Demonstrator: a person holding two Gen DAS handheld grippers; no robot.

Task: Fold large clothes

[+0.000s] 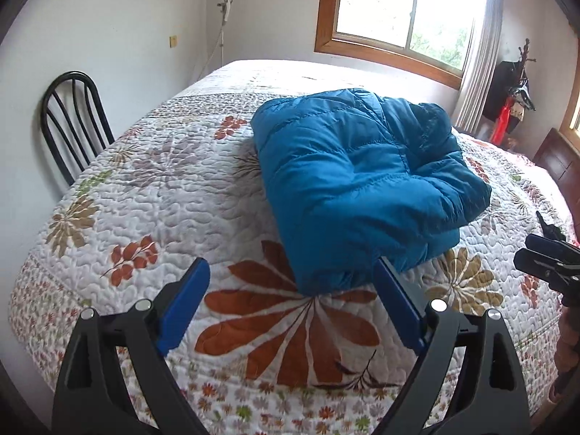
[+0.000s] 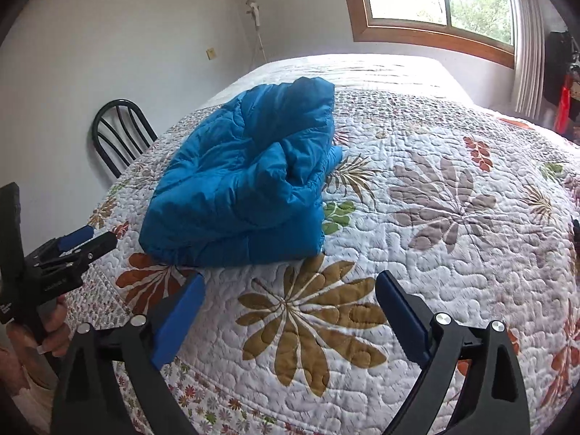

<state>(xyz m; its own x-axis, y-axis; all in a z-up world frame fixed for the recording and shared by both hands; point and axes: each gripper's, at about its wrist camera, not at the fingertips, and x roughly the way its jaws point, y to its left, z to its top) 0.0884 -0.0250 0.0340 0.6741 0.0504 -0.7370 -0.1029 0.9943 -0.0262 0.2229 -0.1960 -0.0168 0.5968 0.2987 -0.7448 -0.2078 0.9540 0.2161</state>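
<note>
A blue puffy quilted jacket (image 1: pixel 362 177) lies folded in a thick bundle on the flowered quilt of the bed (image 1: pixel 145 188). My left gripper (image 1: pixel 291 272) hangs open just in front of the bundle's near edge, with nothing between its blue pads. In the right wrist view the same jacket (image 2: pixel 246 181) sits up and to the left. My right gripper (image 2: pixel 290 284) stands open over bare quilt (image 2: pixel 435 195), a short way from the jacket's near right corner. Each gripper shows at the edge of the other's view: the right gripper (image 1: pixel 543 261), and the left gripper (image 2: pixel 79 243) in a person's hand.
A black metal chair (image 1: pixel 72 123) stands against the white wall left of the bed. A wood-framed window (image 1: pixel 402 11) with a pale curtain is behind the bed. A dark wooden headboard (image 1: pixel 558 159) and dark hanging items (image 1: pixel 514 94) are at the far right.
</note>
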